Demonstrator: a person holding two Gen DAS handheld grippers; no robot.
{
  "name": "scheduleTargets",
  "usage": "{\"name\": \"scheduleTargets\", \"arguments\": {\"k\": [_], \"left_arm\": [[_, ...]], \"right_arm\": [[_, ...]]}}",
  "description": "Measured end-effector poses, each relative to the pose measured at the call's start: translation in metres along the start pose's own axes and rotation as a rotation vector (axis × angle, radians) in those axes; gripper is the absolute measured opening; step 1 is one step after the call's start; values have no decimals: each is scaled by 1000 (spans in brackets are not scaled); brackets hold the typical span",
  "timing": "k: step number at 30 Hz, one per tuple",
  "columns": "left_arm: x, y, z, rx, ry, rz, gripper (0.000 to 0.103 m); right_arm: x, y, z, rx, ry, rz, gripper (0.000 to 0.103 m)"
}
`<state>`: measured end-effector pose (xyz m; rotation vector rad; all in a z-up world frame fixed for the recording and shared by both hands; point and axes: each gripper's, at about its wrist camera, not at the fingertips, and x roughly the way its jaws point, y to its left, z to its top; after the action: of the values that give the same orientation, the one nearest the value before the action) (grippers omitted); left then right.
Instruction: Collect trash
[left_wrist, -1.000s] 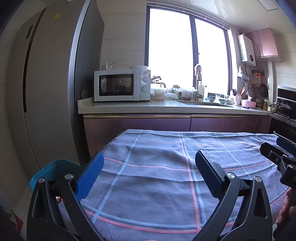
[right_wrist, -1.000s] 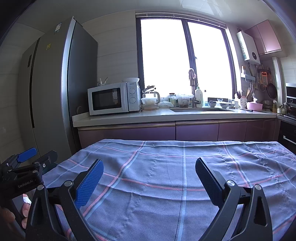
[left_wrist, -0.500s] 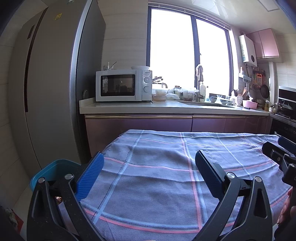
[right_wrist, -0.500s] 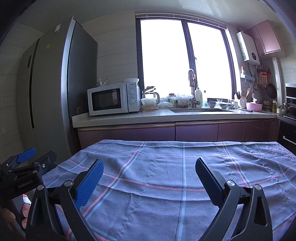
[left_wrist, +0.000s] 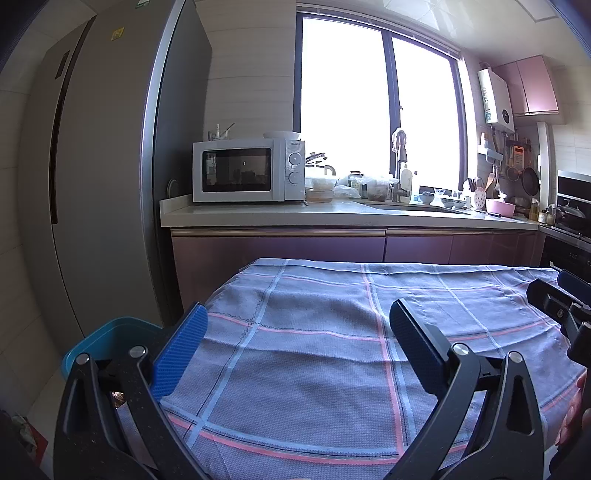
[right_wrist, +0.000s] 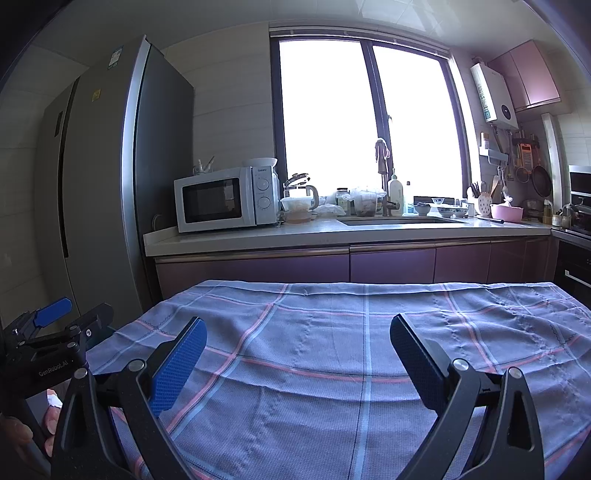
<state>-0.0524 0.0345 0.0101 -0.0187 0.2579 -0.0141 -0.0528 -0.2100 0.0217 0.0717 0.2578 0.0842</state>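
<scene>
Right wrist: "GenRobot.AI" on left tongs (right_wrist: 55, 317)

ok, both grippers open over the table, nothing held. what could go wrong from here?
1. No trash shows on the checked tablecloth in either view, so there may be nothing to pick and a grasp could pinch the cloth and drag it.
2. The left gripper and right gripper sit close side by side over the table; a sweep inward could knock them together.
3. The blue bin sits low off the table's left edge, mostly hidden behind the left gripper's finger, so a drop could miss.
</scene>
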Motion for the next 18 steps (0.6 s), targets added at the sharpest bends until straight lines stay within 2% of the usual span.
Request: {"name": "scheduleTargets", "arguments": {"k": [18], "left_arm": [[0, 1, 0, -2, 2, 1, 97]], "right_arm": [[-1, 1, -1, 1, -3, -1, 96]]}}
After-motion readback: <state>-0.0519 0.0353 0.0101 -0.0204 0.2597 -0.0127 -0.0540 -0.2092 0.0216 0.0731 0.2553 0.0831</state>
